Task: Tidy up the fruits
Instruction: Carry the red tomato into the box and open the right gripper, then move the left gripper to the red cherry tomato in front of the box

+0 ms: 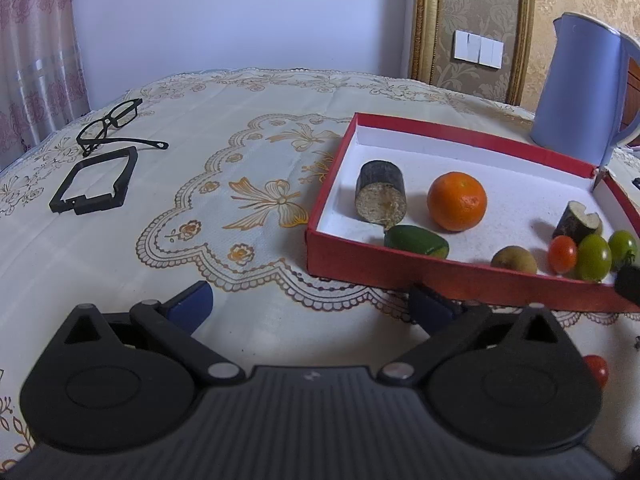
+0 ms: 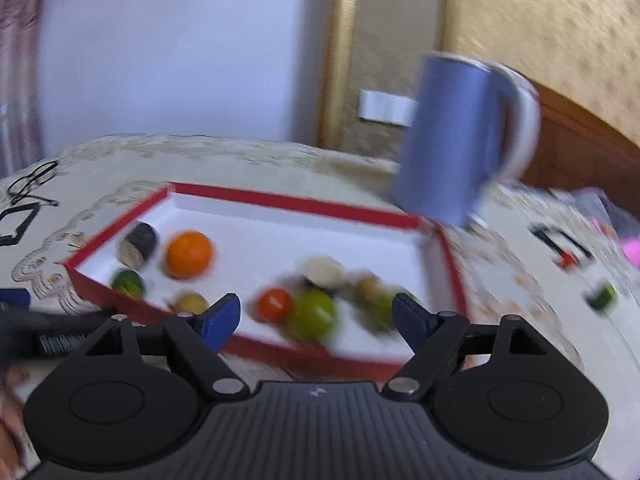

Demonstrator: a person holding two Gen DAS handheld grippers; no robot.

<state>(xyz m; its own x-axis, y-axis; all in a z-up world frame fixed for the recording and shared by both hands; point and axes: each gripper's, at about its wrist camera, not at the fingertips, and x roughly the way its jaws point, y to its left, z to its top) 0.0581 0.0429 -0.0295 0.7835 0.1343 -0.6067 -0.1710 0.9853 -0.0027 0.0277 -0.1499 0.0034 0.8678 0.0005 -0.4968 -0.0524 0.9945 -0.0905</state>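
Your left gripper (image 1: pixel 310 300) hovers over the worktop (image 1: pixel 240 160) with its fingers spread apart and holding nothing, just before the red box (image 1: pixel 460 276). Your right gripper (image 2: pixel 316 314) is also spread wide and empty, over the box's near edge. Inside the box lie an orange (image 1: pixel 457 201), a red tomato (image 1: pixel 562 254) and green fruits (image 1: pixel 594 258). A blue kettle (image 1: pixel 580 88) stands behind.
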